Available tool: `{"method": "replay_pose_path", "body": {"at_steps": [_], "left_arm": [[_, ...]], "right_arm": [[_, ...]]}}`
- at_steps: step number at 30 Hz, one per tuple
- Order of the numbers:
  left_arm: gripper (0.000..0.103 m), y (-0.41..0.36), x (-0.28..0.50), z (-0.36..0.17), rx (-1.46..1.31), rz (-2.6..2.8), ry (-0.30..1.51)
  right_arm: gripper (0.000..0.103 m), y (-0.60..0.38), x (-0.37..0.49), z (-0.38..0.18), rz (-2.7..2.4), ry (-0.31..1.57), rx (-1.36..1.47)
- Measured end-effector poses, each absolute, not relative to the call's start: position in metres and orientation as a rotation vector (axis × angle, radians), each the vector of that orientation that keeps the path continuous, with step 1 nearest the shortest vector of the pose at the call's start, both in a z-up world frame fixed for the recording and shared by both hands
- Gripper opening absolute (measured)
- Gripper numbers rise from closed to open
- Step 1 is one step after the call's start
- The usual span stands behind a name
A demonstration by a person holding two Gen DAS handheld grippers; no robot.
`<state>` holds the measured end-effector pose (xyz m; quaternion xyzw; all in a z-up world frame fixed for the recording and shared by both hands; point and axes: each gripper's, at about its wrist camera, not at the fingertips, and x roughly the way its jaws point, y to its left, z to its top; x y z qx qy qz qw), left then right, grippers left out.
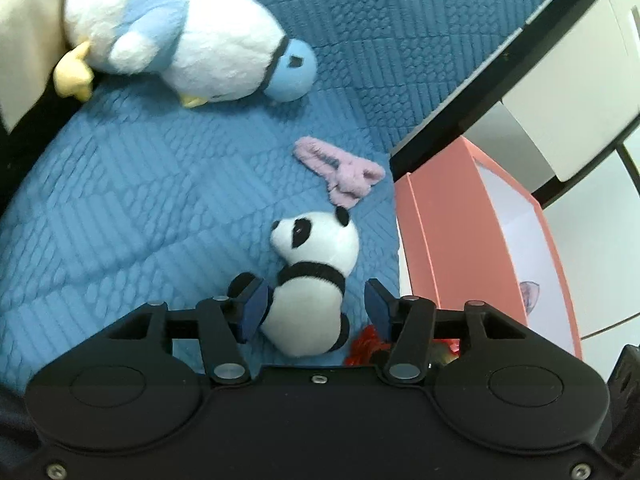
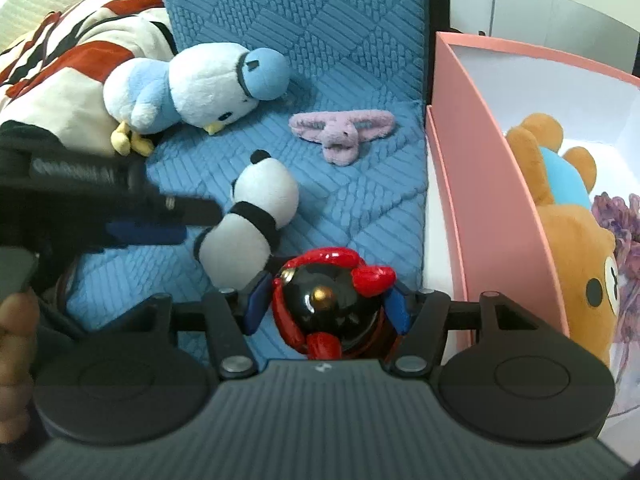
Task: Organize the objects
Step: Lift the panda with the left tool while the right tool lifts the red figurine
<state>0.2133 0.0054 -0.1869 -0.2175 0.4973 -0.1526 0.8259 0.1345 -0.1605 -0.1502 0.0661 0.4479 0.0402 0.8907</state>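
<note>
A panda plush (image 1: 316, 280) lies on the blue quilted mat (image 1: 120, 200). My left gripper (image 1: 316, 304) is open, its jaws on either side of the panda's body. In the right wrist view the panda (image 2: 248, 220) lies left of centre, with the left gripper's blue fingers (image 2: 148, 234) beside it. My right gripper (image 2: 326, 308) is shut on a red and black toy figure (image 2: 328, 304), just above the mat's near edge. A pink plush hair clip (image 1: 340, 172) (image 2: 340, 132) and a blue and white penguin plush (image 1: 180, 36) (image 2: 192, 88) lie farther off.
A pink open box (image 2: 480, 184) (image 1: 440, 240) stands right of the mat, holding a brown bear plush (image 2: 568, 216) and purple yarn (image 2: 624, 224). A red, white and black cloth (image 2: 72, 60) lies at the far left. White furniture (image 1: 560, 80) stands behind the box.
</note>
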Motion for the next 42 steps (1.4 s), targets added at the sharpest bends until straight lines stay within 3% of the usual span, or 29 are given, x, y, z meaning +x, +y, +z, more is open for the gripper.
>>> {"method": "replay_pose_path", "body": {"at_steps": [16,22,42], "left_arm": [[0.051,-0.041,0.236,-0.212,-0.239,-0.345,1.067],[0.041,-0.045,0.239,-0.22,-0.189,-0.327,1.094],[0.039,-0.024,0.226,-0.206,-0.25,-0.291,1.16]], "right_arm": [[0.063,-0.165,0.13,-0.153,0.073,0.941,0.15],[0.063,-0.162,0.132,-0.157,0.078,0.941,0.131],[0.061,-0.155,0.131,-0.155,0.063,0.9,0.128]]}}
